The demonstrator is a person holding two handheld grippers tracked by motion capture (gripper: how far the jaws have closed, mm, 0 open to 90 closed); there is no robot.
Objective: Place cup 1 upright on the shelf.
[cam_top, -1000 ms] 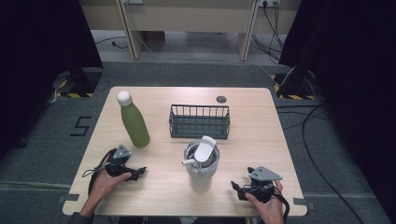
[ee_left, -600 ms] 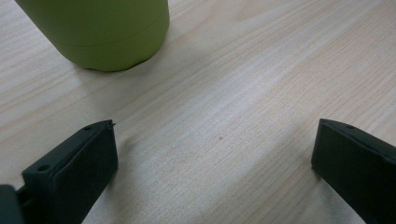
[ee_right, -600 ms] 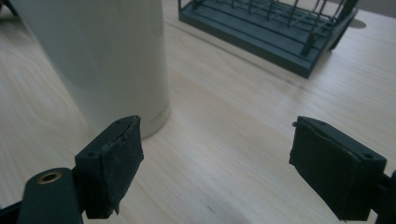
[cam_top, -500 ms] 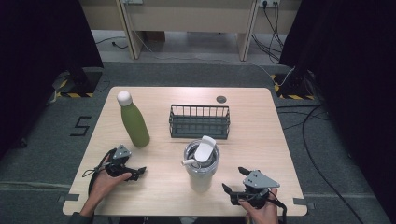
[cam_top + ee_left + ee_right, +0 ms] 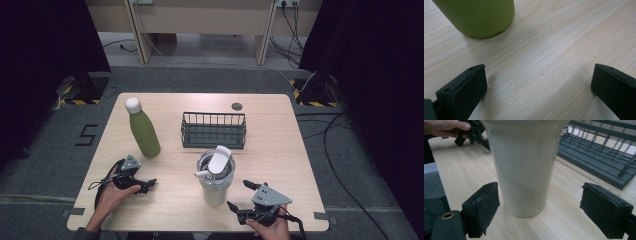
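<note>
You're sitting at the bottom edge of the high view with a gripper in each hand, both low over the table [image 5: 280, 130]. Your left gripper [image 5: 141, 184] is hanging out in the lower left of the frame, jaws spread wide with nothing but bare wood between them; in the left gripper view the bottle's [image 5: 477, 17] green base is standing in the upper left, well ahead of the jaws and not touching them. From above, the bottle [image 5: 143, 131] is standing upright with its white cap, left of centre. Your right gripper [image 5: 242, 196] is sitting at the lower right, jaws also wide apart and pointing toward the tumbler [image 5: 214, 179], which is standing upright at the lower middle with its white flip lid up. In the right gripper view the tumbler [image 5: 524, 167] is standing centred beyond the open jaws, close but not pinched. The wire basket [image 5: 214, 131] is sitting mid-frame just behind the tumbler, and a small dark disc [image 5: 237, 106] is lying near the table's far edge.
</note>
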